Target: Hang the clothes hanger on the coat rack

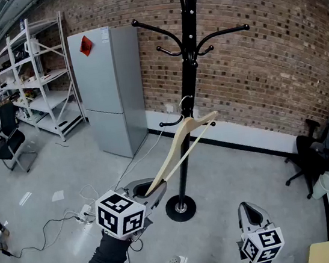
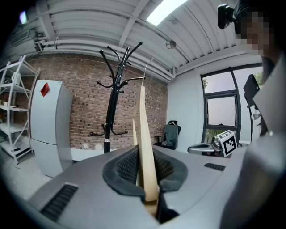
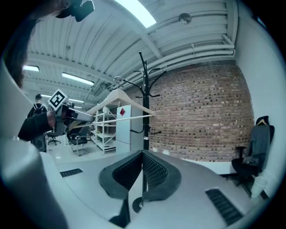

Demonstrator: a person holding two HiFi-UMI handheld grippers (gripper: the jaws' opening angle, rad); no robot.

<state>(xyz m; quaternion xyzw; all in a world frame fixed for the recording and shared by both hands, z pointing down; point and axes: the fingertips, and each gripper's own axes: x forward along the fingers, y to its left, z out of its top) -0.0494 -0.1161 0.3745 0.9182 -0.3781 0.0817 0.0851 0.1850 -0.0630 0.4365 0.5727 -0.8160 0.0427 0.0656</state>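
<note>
A light wooden clothes hanger with a metal hook slants up from my left gripper, which is shut on one end of it. In the left gripper view the wood stands clamped between the dark pads. The hook hovers close in front of the black coat rack, near a lower arm; I cannot tell whether they touch. My right gripper is low at the right, shut and empty, its pads meeting. From there the hanger and rack show ahead to the left.
The rack's round base rests on the grey floor by a brick wall. A grey fridge and white shelving stand at the left, cables trail on the floor, and a black office chair stands at the right.
</note>
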